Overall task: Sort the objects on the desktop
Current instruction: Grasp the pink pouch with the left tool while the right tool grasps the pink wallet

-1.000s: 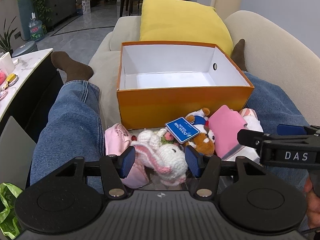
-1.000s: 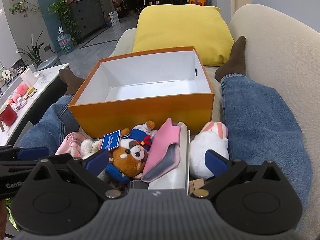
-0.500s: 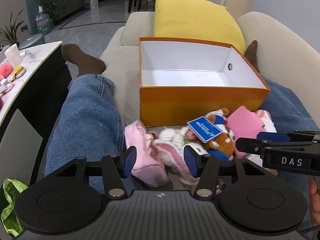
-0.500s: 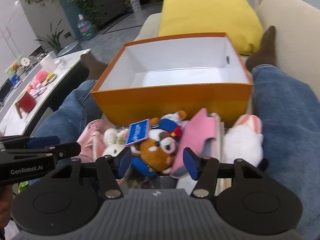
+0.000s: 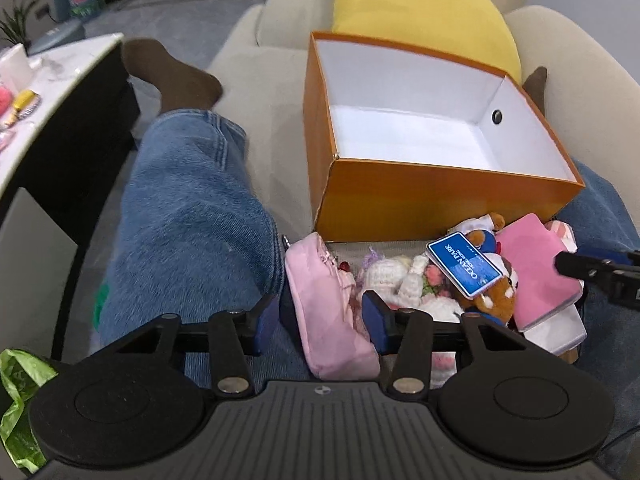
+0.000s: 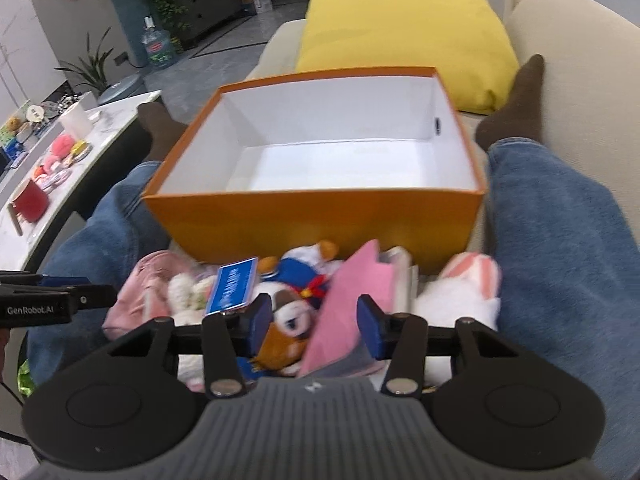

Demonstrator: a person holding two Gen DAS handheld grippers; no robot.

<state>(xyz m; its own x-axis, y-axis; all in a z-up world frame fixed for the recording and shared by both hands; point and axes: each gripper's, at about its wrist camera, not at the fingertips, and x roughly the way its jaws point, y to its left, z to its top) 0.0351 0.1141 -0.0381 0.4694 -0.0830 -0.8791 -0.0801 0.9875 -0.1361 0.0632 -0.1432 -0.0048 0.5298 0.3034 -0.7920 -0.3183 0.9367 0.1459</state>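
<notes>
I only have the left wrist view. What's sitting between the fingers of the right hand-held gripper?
Observer: The brown plush and the pink wallet. The right hand-held gripper has its jaws closing, with no pad clearly pressing either one.
Operator: Anything to the right of that wallet?
Observer: A white bunny plush with pink ears, lying against the jeans leg.
Operator: What's on the near end of the side table?
Observer: A red mug stands on the table.

I read "OCEAN PARK" on the blue tag (image 5: 464, 268) lying over the plush toys, and "GenRobot.AI" on the left gripper (image 6: 48, 304).
</notes>
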